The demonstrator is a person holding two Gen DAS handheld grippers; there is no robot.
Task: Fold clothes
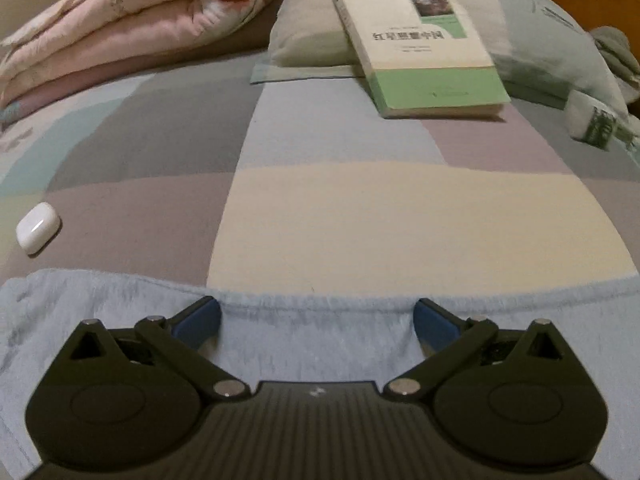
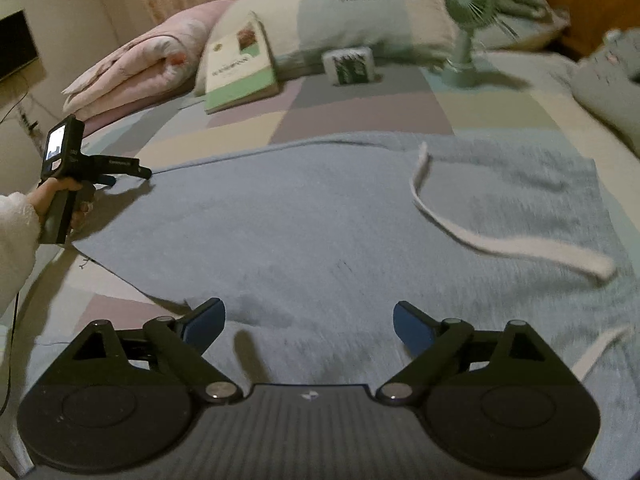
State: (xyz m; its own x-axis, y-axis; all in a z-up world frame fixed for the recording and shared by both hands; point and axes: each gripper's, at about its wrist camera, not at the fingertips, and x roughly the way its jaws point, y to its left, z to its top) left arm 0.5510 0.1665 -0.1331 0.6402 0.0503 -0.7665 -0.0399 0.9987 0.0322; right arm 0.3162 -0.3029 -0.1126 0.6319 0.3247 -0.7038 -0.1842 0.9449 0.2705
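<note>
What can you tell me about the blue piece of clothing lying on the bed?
The blue garment looks like soft, fuzzy fleece or knit, pale blue-grey. It lies spread nearly flat on the patchwork bedsheet, with slight wrinkles. Two pale drawstrings trail across its right part, so that may be a waist or hood. The left tongs sit open over its far edge, the right tongs open over its near part. Neither grips it.

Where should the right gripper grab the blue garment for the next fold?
Probably the near-left corner of the blue garment, coming from the near edge with the open right gripper. That hem lies flat on the bedsheet with bare sheet beside it, so one finger could slide under. Keep away from the white drawstring.
</note>
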